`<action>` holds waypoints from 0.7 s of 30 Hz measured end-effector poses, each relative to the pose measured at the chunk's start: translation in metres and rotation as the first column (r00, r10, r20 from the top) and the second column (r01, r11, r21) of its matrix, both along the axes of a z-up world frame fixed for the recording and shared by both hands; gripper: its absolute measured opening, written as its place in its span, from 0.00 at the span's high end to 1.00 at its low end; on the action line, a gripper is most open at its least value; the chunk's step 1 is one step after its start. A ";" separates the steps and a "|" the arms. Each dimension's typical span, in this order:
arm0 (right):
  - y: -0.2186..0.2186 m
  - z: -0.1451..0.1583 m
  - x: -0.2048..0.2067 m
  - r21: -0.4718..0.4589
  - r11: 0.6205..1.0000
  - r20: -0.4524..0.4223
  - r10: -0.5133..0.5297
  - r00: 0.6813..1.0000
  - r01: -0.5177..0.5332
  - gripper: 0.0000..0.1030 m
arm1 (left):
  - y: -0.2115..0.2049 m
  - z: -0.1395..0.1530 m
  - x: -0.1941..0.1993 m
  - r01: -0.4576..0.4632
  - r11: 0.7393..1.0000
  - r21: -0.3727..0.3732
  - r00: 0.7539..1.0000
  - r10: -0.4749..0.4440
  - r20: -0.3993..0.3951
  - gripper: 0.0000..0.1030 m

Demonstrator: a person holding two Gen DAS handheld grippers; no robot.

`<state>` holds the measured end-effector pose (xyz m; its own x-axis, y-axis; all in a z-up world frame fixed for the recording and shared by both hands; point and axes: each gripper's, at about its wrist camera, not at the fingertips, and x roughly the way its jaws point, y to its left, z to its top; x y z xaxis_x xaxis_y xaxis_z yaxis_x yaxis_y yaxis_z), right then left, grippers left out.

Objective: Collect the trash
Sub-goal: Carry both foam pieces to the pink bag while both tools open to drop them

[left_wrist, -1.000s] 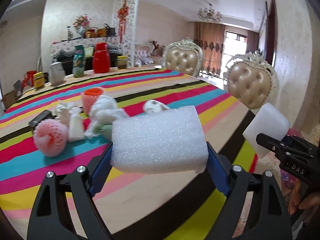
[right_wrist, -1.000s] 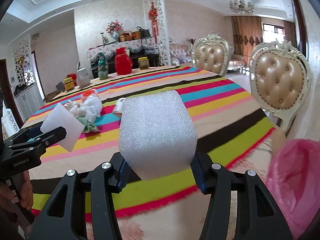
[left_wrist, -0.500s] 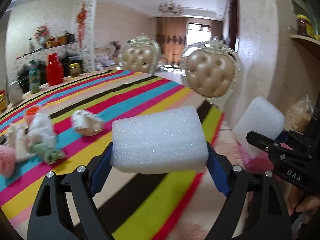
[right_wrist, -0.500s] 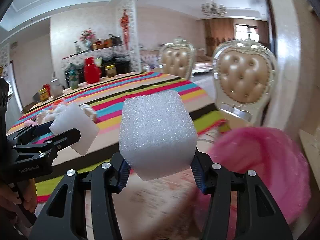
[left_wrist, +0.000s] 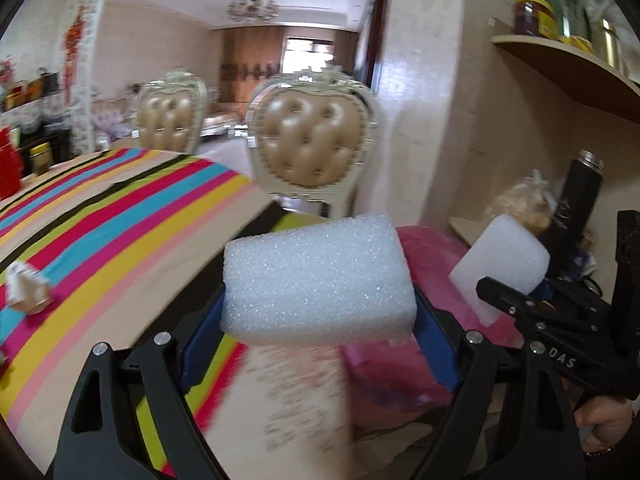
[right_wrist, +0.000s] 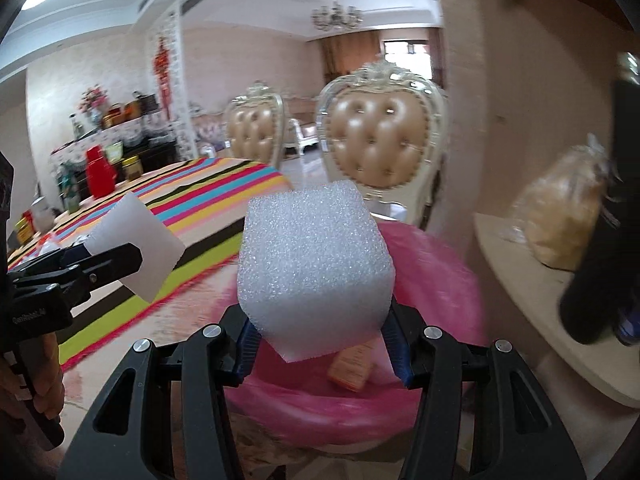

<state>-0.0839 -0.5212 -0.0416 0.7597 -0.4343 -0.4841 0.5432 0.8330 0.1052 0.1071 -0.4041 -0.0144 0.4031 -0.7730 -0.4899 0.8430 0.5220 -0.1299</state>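
Two foam blocks you hold: left gripper [left_wrist: 320,312] clamps wide foam block [left_wrist: 318,280]; right gripper [right_wrist: 322,332] clamps tall foam block [right_wrist: 316,264], pink bag [right_wrist: 436,280] at 3 o'clock.

Tufted chairs [left_wrist: 310,148] beside striped tablecloth [left_wrist: 120,208]; shelf jars [left_wrist: 534,14].

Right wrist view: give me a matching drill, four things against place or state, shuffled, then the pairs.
Things:
1. right gripper
2. left gripper
3. pink trash bag
4. orange packet

Place or state:
A. lies inside the bag
B. at the left edge, clamped on a white foam block
C. open-mouthed, below and behind the held foam
D. centre foreground, clamped on a foam cube

Pairs: 1-D, 2-B, 3-C, 4-A
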 end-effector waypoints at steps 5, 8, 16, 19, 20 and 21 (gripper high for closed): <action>-0.021 -0.006 -0.019 0.026 0.998 0.007 -0.051 0.999 0.050 0.50 | -0.036 -0.003 -0.014 0.088 0.996 0.005 0.996 -0.088 -0.008 0.19; -0.029 -0.009 -0.026 0.034 0.997 0.005 -0.066 0.998 0.066 0.50 | -0.060 -0.009 -0.021 0.137 0.991 0.016 0.991 -0.136 -0.018 0.19; -0.043 -0.014 -0.031 0.060 0.994 0.007 -0.091 0.996 0.090 0.49 | -0.096 -0.026 -0.020 0.164 0.983 0.077 0.986 -0.162 -0.039 0.14; -0.045 -0.017 -0.028 0.065 0.994 0.007 -0.083 0.997 0.082 0.49 | -0.086 -0.022 -0.009 0.105 0.993 0.061 0.993 -0.102 -0.051 0.08; -0.045 -0.018 -0.025 0.068 0.995 0.008 -0.077 0.997 0.076 0.49 | -0.080 -0.020 -0.005 0.093 0.994 0.054 0.994 -0.089 -0.055 0.06; -0.045 -0.018 -0.020 0.072 0.995 0.008 -0.072 0.997 0.072 0.48 | -0.072 -0.018 0.000 0.067 0.997 0.048 0.996 -0.065 -0.053 0.05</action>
<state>-0.1035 -0.5661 -0.0593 0.7330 -0.4527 -0.5078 0.6000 0.7819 0.1690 0.1067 -0.4765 -0.0320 0.3254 -0.7710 -0.5474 0.8688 0.4723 -0.1489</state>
